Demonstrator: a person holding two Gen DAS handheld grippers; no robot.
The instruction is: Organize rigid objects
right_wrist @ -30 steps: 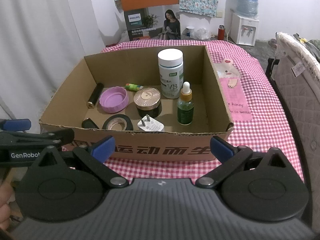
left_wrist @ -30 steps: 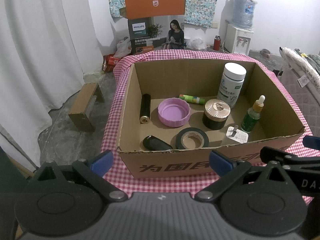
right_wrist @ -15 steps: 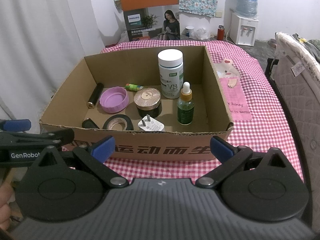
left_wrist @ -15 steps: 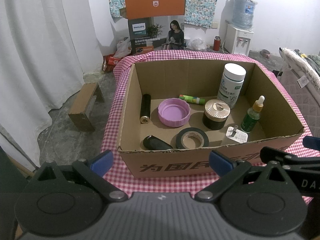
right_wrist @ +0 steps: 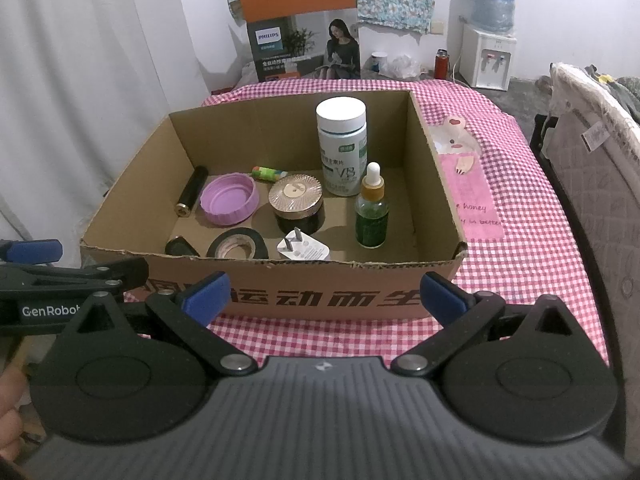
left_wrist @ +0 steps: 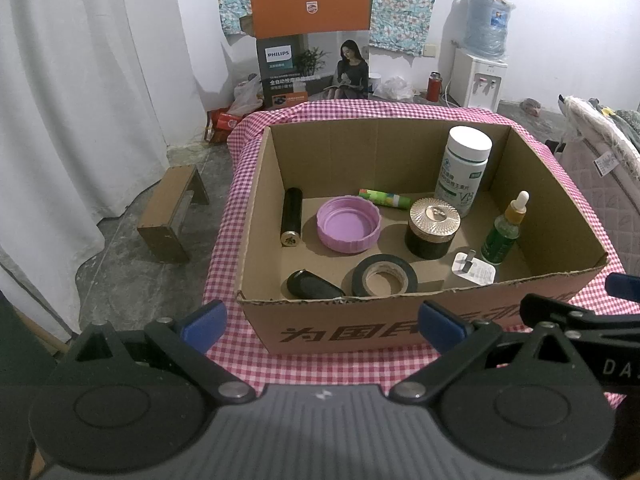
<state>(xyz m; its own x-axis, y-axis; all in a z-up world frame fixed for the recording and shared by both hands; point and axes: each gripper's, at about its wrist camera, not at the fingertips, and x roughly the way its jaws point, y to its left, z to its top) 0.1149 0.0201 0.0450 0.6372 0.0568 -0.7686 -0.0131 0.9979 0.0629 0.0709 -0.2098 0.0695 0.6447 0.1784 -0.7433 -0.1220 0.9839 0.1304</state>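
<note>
Tools level, side by side | left tool [left_wrist: 322, 322] and right tool [right_wrist: 324, 292] both spread wide, holding nothing | cardboard box [left_wrist: 400, 320] just ahead on bench [right_wrist: 520, 256].

The room is dim, lit softly from overhead; objects in the box [left_wrist: 420, 208] cast faint shadows. Fisheye bends the edges, corners go black, focus stays sharp.

Our right tongs [right_wrist: 324, 294] gape wide, holding nothing, just short of the cardboard box [right_wrist: 304, 280] on the checkered tabletop [right_wrist: 520, 248]. Inside we see a white bottle [right_wrist: 342, 148] upright behind a green dropper bottle [right_wrist: 372, 212], a purple lid [right_wrist: 228, 199], a tape roll [right_wrist: 238, 245] and a white plug [right_wrist: 303, 249]
</note>
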